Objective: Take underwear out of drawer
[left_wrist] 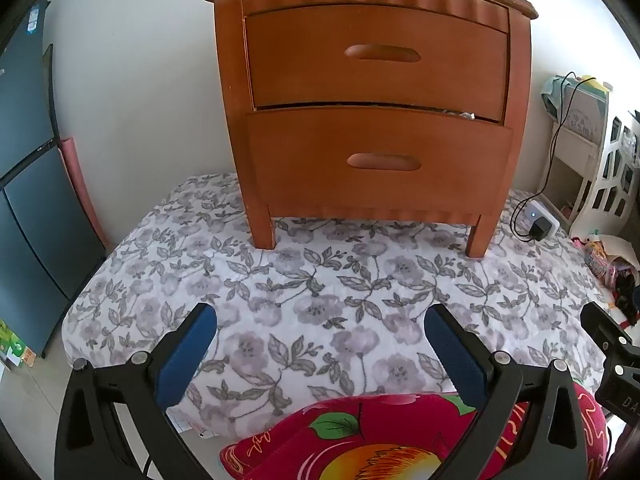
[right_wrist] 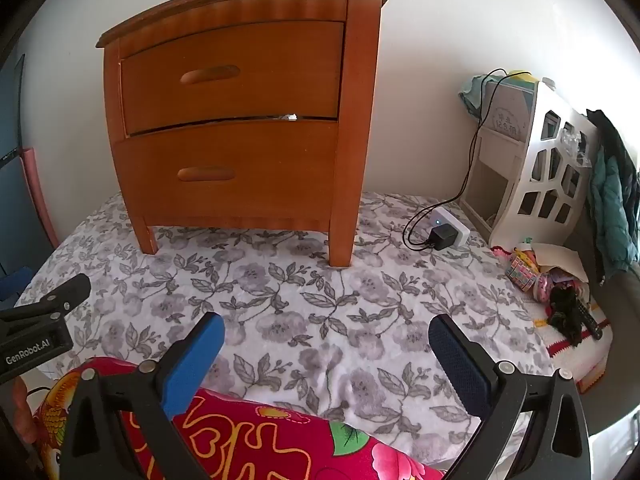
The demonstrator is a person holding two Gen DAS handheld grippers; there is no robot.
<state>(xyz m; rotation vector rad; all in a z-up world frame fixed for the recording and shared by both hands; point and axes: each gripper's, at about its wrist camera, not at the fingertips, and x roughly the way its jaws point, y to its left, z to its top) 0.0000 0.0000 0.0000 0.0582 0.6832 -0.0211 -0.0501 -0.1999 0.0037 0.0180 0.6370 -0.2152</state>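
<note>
A brown wooden nightstand (left_wrist: 376, 92) (right_wrist: 240, 120) with two drawers stands on a floral-covered bed against the white wall. The upper drawer (left_wrist: 376, 56) (right_wrist: 232, 76) looks pushed in. The lower drawer (left_wrist: 380, 160) (right_wrist: 224, 172) sits slightly ajar, and a scrap of pale fabric (left_wrist: 466, 115) (right_wrist: 289, 117) peeks through the gap above it. No underwear shows otherwise. My left gripper (left_wrist: 320, 320) is open over the bedspread, well short of the nightstand. My right gripper (right_wrist: 326, 330) is open too, with nothing between its blue pads.
The floral bedspread (left_wrist: 320, 280) (right_wrist: 320, 288) stretches between grippers and nightstand. A red patterned pillow (left_wrist: 380, 440) (right_wrist: 260, 440) lies under both grippers. A power strip with charger (right_wrist: 446, 232) and a white cabinet (right_wrist: 532, 168) are at right. Toys (right_wrist: 552, 280) lie at the bed's right edge.
</note>
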